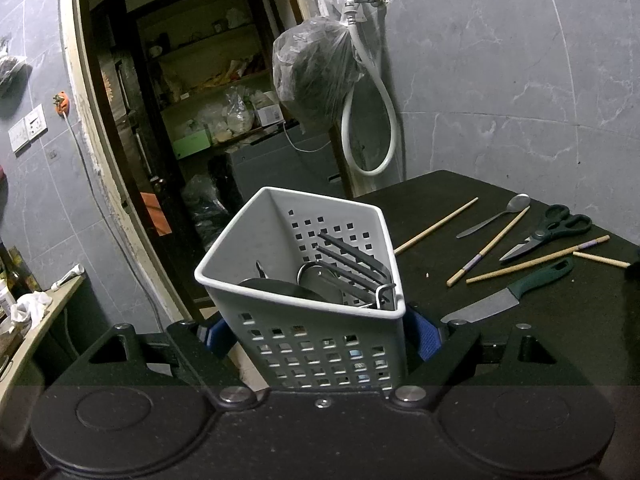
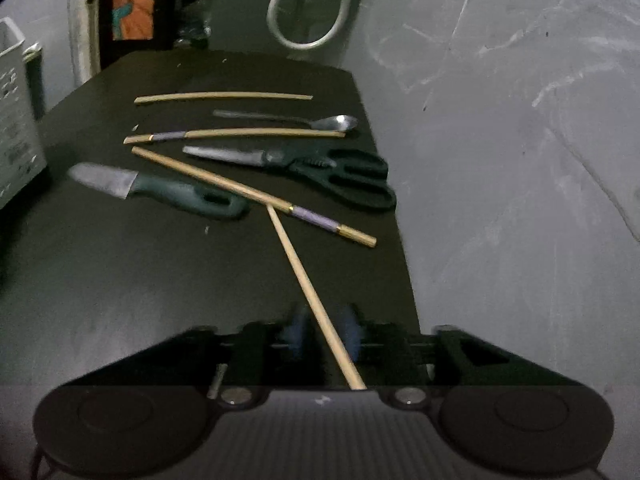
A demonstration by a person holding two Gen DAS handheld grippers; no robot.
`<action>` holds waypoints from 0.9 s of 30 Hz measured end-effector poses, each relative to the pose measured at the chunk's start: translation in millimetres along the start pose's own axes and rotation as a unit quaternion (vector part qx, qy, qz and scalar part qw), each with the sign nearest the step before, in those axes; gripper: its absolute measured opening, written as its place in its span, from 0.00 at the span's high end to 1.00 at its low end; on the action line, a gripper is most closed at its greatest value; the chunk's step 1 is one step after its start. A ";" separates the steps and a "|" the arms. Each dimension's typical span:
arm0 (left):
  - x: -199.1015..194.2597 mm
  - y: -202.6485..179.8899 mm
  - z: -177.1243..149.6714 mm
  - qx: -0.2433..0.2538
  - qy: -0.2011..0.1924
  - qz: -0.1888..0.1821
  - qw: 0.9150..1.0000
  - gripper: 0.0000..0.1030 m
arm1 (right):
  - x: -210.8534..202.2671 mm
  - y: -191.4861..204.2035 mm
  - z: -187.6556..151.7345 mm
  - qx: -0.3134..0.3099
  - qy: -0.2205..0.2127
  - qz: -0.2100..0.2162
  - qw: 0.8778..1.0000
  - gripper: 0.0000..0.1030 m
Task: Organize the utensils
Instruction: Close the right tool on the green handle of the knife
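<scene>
We hold the perforated white utensil caddy (image 1: 304,280) clamped between the blue pads of our left tongs (image 1: 320,338), one pad on each side wall, so the bin sits straight ahead of the tongs with its open mouth up, ready to receive; inside it already lie a dark slotted turner (image 1: 352,264) and some round metal and black pieces we cannot name. To the right of these tongs and beyond them, on the black table (image 1: 440,196), the loose items wait: a steel spoon (image 1: 496,214), black-handled kitchen scissors (image 1: 552,228), a green-handled knife (image 1: 508,296), and several bamboo chopsticks. In our right tongs (image 2: 322,336) a plain bamboo chopstick (image 2: 312,296) runs between the pads and forward-left, its far tip meeting a purple-banded chopstick (image 2: 256,194); the view is motion-blurred and a little space shows on either side of the stick, so we cannot tell whether the pads are gripping it or merely straddling it. Ahead of these tongs the knife lies to the left, the scissors to the right, the spoon farther out; the caddy shows at far left. Our judgement: the bin is braced by one hand so the other can feed it single pieces, with most of the table's utensils not yet sorted. The thin stick may pivot or slip if pinched near its end.
</scene>
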State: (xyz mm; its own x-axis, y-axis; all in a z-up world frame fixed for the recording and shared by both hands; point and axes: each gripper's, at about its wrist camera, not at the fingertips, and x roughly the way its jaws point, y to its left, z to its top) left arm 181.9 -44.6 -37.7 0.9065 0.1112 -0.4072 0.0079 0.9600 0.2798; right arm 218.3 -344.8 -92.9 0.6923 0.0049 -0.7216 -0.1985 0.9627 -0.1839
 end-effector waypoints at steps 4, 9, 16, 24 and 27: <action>-0.1 0.1 -0.1 0.000 0.000 0.000 1.000 0.16 | -5.2 18.7 17.6 -0.019 -0.040 0.057 0.997 0.48; -0.5 0.6 -0.4 0.001 0.001 0.000 1.000 0.16 | 12.9 41.8 44.9 -0.055 -0.050 0.136 0.988 0.45; -2.0 2.7 -1.8 0.002 0.001 0.000 1.000 0.16 | 44.5 47.1 75.6 -0.102 -0.037 0.189 0.976 0.38; -1.6 2.8 -1.7 0.001 0.001 -0.001 1.000 0.16 | 57.9 40.2 81.8 -0.127 0.004 0.226 0.966 0.57; -1.7 2.7 -1.7 0.001 0.001 -0.001 1.000 0.16 | 50.4 41.7 79.2 -0.141 0.008 0.232 0.962 0.73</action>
State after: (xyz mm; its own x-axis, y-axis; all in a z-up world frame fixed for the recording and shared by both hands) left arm 179.7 -41.7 -37.7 0.9054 0.1098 -0.4101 0.0106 0.9599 0.2803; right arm 299.9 -282.9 -84.1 0.4730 0.4102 -0.7797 -0.6662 0.7457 -0.0118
